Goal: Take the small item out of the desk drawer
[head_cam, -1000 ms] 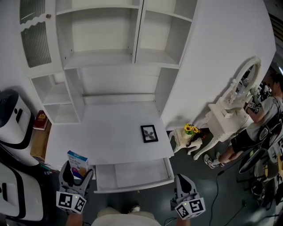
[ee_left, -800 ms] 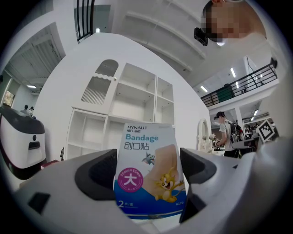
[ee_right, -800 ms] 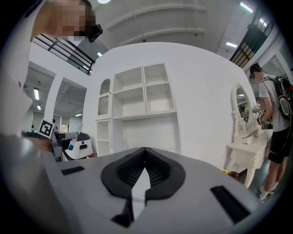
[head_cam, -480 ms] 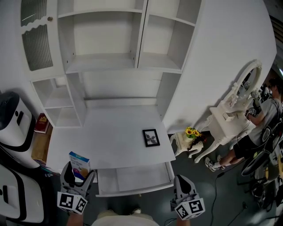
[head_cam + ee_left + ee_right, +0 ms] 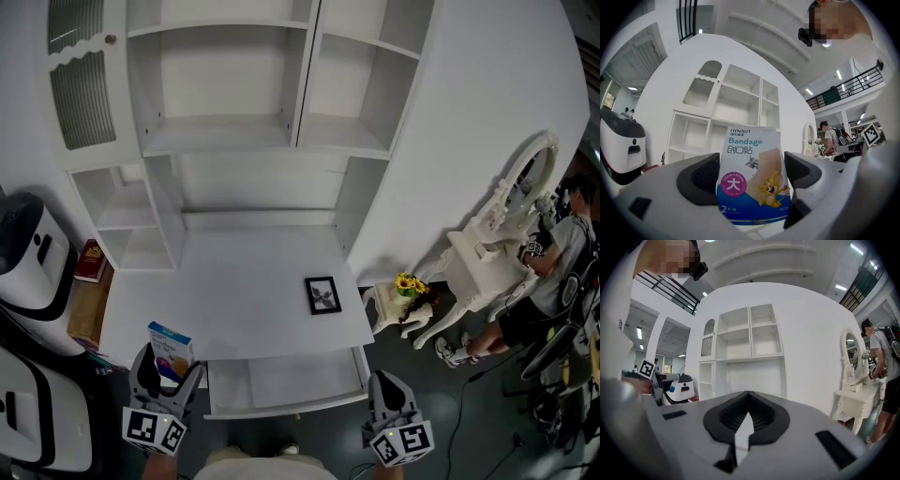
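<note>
A blue and white bandage box [image 5: 169, 348] stands upright between the pads of my left gripper [image 5: 167, 373], held over the desk's front left corner. In the left gripper view the box [image 5: 752, 173] fills the gap, and both pads of the left gripper [image 5: 752, 180] rest against its sides. The desk drawer [image 5: 286, 405] is pulled out below the white desk [image 5: 244, 281], and its inside looks bare. My right gripper [image 5: 390, 392] hovers at the drawer's right front corner. In its own view the right gripper [image 5: 747, 420] is shut with nothing in it.
A small black picture frame [image 5: 323, 294] lies on the desk's right side. White shelves [image 5: 225, 131] rise behind. A red book [image 5: 91, 260] and a white machine [image 5: 28, 253] are at the left. A vanity table [image 5: 487, 253], flowers [image 5: 406, 278] and a person [image 5: 558, 253] are at the right.
The head view has drifted slightly. Both grippers and the bandage box keep their places.
</note>
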The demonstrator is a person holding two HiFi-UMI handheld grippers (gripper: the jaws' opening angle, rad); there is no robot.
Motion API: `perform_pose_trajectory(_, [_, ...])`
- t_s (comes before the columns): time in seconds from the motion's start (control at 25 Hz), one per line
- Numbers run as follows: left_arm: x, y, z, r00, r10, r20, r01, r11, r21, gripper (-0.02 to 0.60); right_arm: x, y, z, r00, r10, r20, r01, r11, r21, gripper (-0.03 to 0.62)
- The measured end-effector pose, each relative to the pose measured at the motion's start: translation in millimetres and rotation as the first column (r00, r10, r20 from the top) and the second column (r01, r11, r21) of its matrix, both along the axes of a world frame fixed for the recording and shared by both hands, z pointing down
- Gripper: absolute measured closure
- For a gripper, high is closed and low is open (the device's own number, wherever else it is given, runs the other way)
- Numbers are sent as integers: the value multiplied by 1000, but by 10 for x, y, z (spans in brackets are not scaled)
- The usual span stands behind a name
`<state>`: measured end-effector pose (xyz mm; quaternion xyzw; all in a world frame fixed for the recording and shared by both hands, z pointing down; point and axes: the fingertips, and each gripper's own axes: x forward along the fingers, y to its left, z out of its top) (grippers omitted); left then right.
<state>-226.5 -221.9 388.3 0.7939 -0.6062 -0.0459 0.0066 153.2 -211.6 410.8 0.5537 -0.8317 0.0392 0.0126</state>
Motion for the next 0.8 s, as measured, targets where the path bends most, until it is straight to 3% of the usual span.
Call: perform_pose_trajectory(0.8, [-16,43,-11,1000,13,-7,-13,1000,6,143,-45,80,-29,1000,2,-11,-2,1000,1,586])
